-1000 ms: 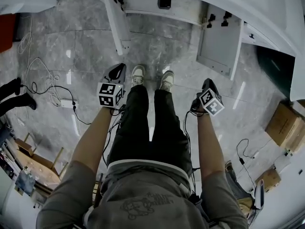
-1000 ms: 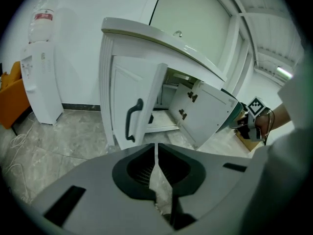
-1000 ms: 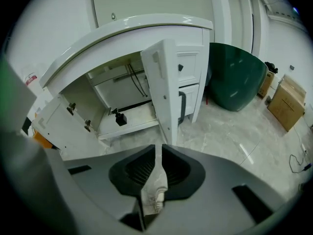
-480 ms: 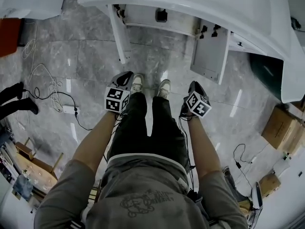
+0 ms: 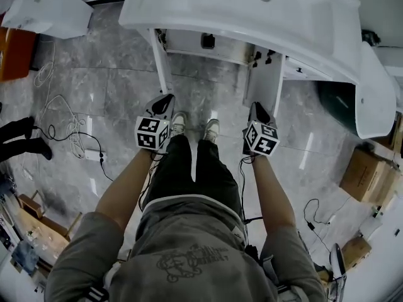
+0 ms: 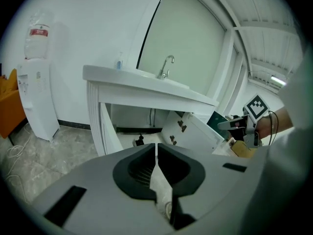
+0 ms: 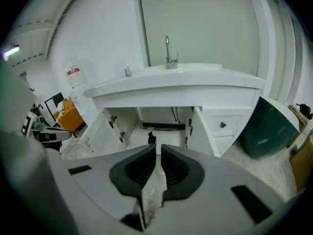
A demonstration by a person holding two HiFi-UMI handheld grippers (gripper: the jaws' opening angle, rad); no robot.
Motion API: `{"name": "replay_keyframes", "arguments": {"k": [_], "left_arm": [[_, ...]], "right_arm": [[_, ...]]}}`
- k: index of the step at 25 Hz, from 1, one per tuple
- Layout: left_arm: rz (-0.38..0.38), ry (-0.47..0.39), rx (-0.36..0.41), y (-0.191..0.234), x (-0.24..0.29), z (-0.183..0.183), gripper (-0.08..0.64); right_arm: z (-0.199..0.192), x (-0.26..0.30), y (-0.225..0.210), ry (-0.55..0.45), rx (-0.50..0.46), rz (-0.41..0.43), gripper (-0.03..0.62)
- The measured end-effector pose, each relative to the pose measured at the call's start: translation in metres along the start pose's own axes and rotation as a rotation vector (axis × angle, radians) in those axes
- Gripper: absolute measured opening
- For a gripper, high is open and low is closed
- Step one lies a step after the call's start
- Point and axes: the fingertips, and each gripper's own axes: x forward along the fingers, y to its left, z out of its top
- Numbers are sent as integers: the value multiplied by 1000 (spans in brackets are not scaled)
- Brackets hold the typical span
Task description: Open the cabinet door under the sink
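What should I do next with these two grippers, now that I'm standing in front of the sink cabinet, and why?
Probably just hold both back and stop. The left door and right door under the sink already stand swung out, and the left gripper and right gripper are empty and clear of them.
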Motion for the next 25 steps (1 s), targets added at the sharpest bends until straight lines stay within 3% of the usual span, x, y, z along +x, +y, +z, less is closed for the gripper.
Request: {"name": "replay_keyframes", "arguments": {"k": [5,9,14,25], "left_arm": [[23,-36,10,-2,-10,59,24],[0,-108,51,-11,-29,112,21],[35,-197,146,-21,-61,177,21],[40,-374,232,-45,-131,286,21]], "right_arm": [[71,-23,26,-97,-160,54,44],[126,-51,40,-196,-191,80,44],[192,-86,50,-319,-272,86,43],[285,-176,79,-513,-381,148,43]]}}
